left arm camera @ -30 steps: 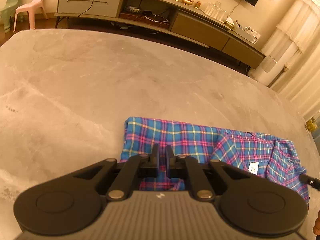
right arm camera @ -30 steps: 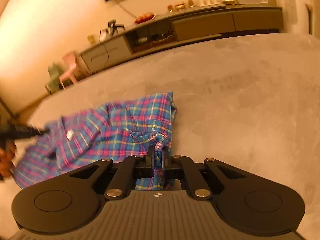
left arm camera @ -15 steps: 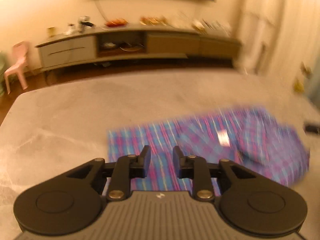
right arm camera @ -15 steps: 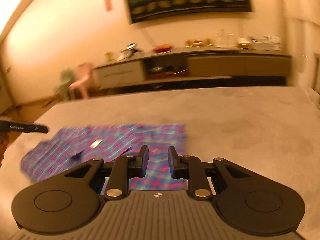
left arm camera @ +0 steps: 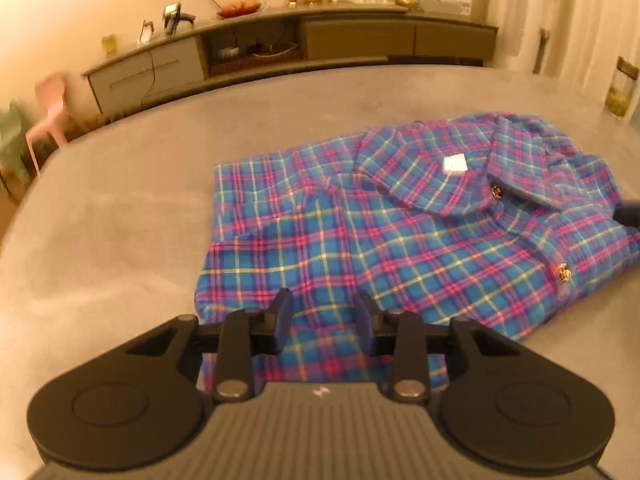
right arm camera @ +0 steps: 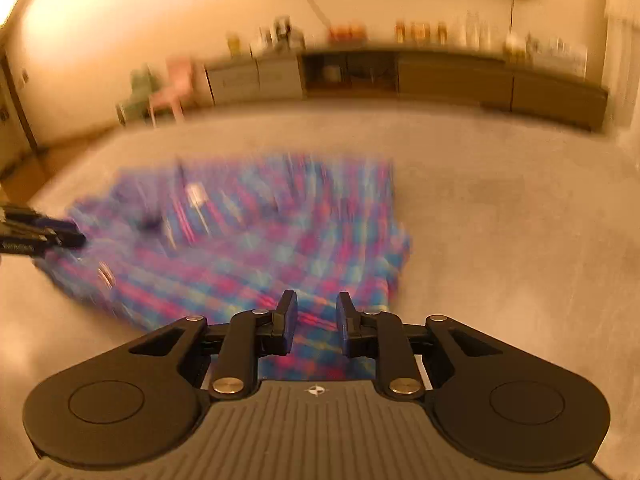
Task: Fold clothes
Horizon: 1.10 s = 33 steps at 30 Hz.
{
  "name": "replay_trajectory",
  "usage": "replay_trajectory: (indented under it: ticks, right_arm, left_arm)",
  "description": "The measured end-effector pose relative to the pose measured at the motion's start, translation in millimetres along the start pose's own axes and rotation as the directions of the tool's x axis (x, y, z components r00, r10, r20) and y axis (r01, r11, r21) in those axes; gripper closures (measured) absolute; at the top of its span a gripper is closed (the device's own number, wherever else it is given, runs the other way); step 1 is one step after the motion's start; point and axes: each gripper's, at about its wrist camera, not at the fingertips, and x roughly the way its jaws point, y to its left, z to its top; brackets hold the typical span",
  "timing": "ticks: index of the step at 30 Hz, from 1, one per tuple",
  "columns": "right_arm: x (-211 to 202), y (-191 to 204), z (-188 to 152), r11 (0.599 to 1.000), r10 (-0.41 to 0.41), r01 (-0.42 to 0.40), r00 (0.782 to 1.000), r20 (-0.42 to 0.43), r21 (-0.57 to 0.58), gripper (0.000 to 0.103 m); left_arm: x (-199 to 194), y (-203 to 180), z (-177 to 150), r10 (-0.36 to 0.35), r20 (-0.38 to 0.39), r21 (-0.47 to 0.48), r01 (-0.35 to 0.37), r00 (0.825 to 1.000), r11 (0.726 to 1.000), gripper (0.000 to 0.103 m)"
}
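A blue and pink plaid shirt point(left arm camera: 400, 232) lies partly folded on the grey table point(left arm camera: 120, 216), collar and white label toward the right of the left wrist view. My left gripper point(left arm camera: 323, 320) hovers over the shirt's near edge, its jaws opening, no cloth pinched between the pads. In the blurred right wrist view the shirt point(right arm camera: 256, 240) spreads to the left. My right gripper point(right arm camera: 316, 318) is above its near right corner, jaws opening, with nothing gripped. The other gripper's tip point(right arm camera: 60, 232) shows at the left edge there.
A long low sideboard point(left arm camera: 320, 40) with bowls, glasses and boxes runs behind the table. A pink chair point(left arm camera: 48, 108) stands at the far left. A jar point(left arm camera: 620, 88) stands near the table's right edge. Bare table top point(right arm camera: 520, 220) lies right of the shirt.
Both grippers were shut on the shirt's near edge; both have let go and opened. Both have rolled and shifted, and the cloth now lies flat on the table.
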Motion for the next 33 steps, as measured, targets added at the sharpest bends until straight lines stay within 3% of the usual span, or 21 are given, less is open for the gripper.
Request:
replay_trajectory:
  ticks: [2, 3, 4, 5, 6, 8, 17, 23, 33]
  right_arm:
    - [-1.3, 2.6, 0.3, 1.000, -0.022, 0.022, 1.000, -0.008, -0.013, 0.074]
    - [-8.2, 5.3, 1.5, 1.000, -0.029, 0.029, 1.000, 0.002, -0.012, 0.062]
    - [-18.2, 9.4, 1.0, 0.999, -0.037, 0.037, 0.999, 0.020, -0.009, 0.050]
    - [-28.5, 14.3, -0.6, 0.999, -0.047, 0.047, 0.998, 0.039, -0.008, 0.023]
    - [-38.5, 21.7, -4.0, 0.998, -0.059, 0.060, 0.996, 0.060, -0.018, 0.009]
    - [-55.1, 38.6, -17.0, 0.996, -0.057, 0.063, 0.994, 0.090, -0.061, 0.009]
    - [-58.3, 109.4, -60.7, 0.973, -0.097, 0.104, 0.994, 0.044, -0.204, 0.006]
    - [-60.7, 118.8, -62.9, 0.977, -0.115, 0.123, 0.992, 0.054, -0.176, 0.005]
    - [-62.3, 110.3, -63.4, 0.991, -0.121, 0.124, 0.991, 0.047, -0.059, 0.003]
  left_arm:
    - [-9.5, -1.5, 4.9, 0.021, 0.001, -0.048, -0.021, 1.000, 0.999, 0.064]
    - [-19.1, -5.4, 5.1, 0.033, 0.026, -0.066, -0.032, 0.999, 0.997, 0.055]
    - [-29.4, -9.9, 5.1, 0.044, 0.053, -0.087, -0.039, 0.998, 0.995, 0.039]
    - [-41.0, -16.9, 3.8, 0.049, 0.090, -0.111, -0.039, 0.995, 0.993, 0.031]
    - [-51.7, -25.8, 0.8, 0.057, 0.125, -0.136, -0.040, 0.991, 0.990, 0.017]
    - [-68.0, -45.7, -4.2, 0.073, 0.173, -0.165, -0.044, 0.982, 0.985, 0.008]
    - [-98.2, -117.8, -26.8, 0.085, 0.175, -0.101, -0.068, 0.981, 0.993, 0.000]
    - [-105.1, -133.6, -40.5, 0.081, 0.188, -0.067, -0.070, 0.979, 0.995, 0.000]
    - [-113.3, -130.2, -48.6, 0.049, 0.185, -0.134, -0.025, 0.982, 0.991, 0.000]
